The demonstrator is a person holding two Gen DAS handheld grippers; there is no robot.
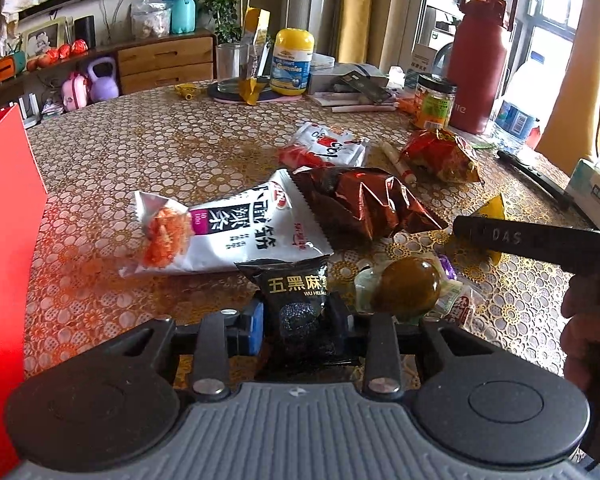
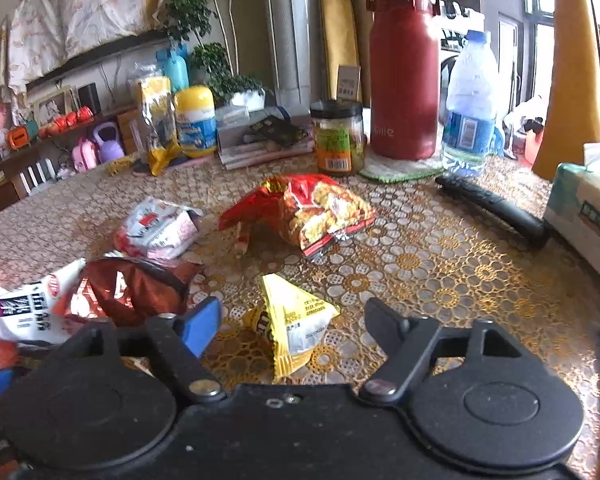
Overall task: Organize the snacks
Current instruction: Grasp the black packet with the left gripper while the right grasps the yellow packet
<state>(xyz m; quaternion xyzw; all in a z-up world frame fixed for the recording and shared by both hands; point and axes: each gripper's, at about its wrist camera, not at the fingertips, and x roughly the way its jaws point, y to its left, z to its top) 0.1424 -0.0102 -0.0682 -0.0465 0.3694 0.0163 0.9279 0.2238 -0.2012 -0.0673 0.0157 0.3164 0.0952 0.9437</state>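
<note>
Left wrist view: left gripper (image 1: 298, 326) pinching black sesame packet (image 1: 298, 304) at near table (image 1: 140, 148) edge, likely for lifting toward red box (image 1: 4, 240) at left; box cut off, contents hidden. Wrapped egg (image 1: 410, 288) just right. Right wrist view: right gripper (image 2: 292, 326) spread around yellow triangular packet (image 2: 296, 320), pads apart from it, probably lining up; packet's near end hidden behind gripper body.

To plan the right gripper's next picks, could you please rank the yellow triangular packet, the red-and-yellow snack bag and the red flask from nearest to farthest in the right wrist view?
1. Yellow triangular packet: between the open fingers.
2. Red-and-yellow snack bag: mid-table, ahead.
3. Red flask: far edge, right of centre.
</note>
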